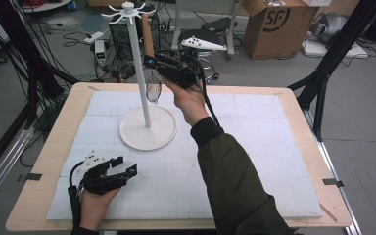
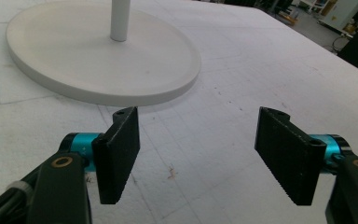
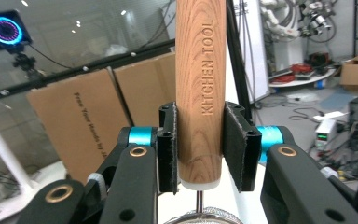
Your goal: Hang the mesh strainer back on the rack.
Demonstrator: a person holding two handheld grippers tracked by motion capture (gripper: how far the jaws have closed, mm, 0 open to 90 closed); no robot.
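Right claw clamps strainer's wooden handle (upright between pads); left claw wide, nothing between.

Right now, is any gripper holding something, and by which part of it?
The right gripper holds a strainer by the lower end of its wooden handle, head hanging down. The left gripper is open, holding nothing.

We take this for a robotics lab: brown cardboard shipping boxes on a grey floor, tangled black cables, black metal rig frames, bench electronics, a white robot arm beyond.
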